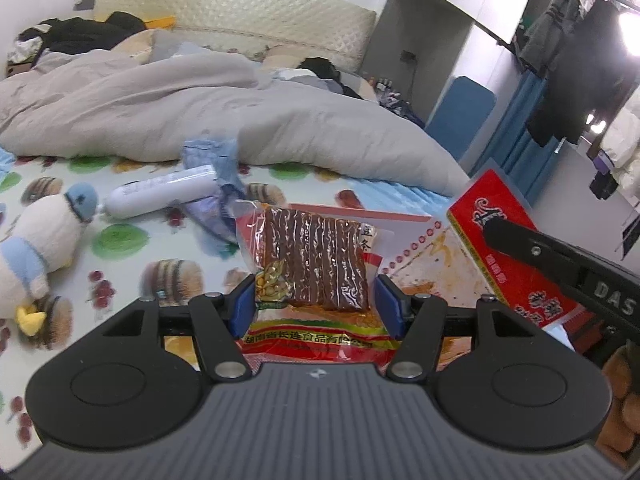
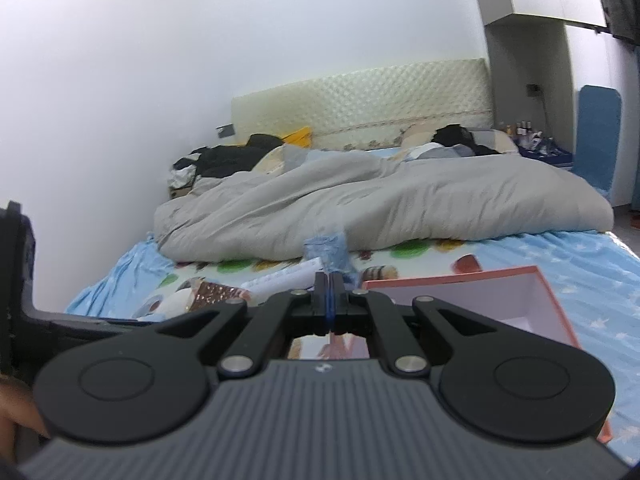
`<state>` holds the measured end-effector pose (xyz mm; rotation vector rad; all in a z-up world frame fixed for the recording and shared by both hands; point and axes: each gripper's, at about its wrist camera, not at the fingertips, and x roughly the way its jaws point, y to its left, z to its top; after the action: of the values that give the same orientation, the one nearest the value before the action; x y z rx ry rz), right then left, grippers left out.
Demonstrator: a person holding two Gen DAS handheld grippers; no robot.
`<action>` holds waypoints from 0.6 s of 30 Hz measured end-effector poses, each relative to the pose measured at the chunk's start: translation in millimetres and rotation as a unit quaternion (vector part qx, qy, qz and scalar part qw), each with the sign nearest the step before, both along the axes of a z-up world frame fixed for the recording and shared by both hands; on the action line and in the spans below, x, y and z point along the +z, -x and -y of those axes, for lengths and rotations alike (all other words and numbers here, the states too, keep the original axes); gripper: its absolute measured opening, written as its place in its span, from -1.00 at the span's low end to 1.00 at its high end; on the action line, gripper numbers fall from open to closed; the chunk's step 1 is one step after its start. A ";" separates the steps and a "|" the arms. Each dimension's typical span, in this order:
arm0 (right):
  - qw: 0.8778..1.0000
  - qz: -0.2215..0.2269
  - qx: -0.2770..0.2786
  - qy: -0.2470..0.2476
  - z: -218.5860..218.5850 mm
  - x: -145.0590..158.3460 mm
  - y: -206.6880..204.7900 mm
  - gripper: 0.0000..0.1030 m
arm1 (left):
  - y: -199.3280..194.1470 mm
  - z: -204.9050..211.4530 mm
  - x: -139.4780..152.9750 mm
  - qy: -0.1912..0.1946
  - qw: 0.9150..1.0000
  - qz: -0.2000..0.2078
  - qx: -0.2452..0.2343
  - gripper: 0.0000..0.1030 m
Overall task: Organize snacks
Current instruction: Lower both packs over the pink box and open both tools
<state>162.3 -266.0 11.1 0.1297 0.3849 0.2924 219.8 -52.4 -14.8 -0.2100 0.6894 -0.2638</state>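
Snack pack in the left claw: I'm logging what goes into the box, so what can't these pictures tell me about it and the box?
- Snack pack, left wrist view: its lower end is hidden behind the left claw.
- Pink-rimmed box, right wrist view: the shut right claw blocks its near interior.
- Red box lid, left wrist view: the other tool's black arm crosses its lettering.

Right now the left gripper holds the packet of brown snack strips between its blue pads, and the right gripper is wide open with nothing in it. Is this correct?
Not entirely. The left gripper does hold the snack packet between its blue pads, as the left wrist view shows. But the right gripper is shut, not wide open: in the right wrist view its fingers meet with nothing between them.
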 end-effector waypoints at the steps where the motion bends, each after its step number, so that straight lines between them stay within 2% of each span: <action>1: 1.000 -0.003 -0.004 -0.001 4.7 -1.0 -2.2 -0.94 | -2.9 5.4 -0.2 0.001 1.000 0.000 -0.004 0.28; 7: 0.999 -0.026 -0.041 0.005 34.8 -23.2 -11.9 -0.94 | -21.1 38.7 -12.9 0.007 0.999 -0.006 -0.035 0.29; 18: 0.994 -0.085 -0.074 0.015 68.2 -95.6 -43.9 -0.93 | -70.1 96.3 -85.6 -0.004 0.994 -0.069 -0.081 0.30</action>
<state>206.2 -334.2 -84.5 0.1538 0.5451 0.1292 289.9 -148.7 -100.5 -0.1659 0.8469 -0.4040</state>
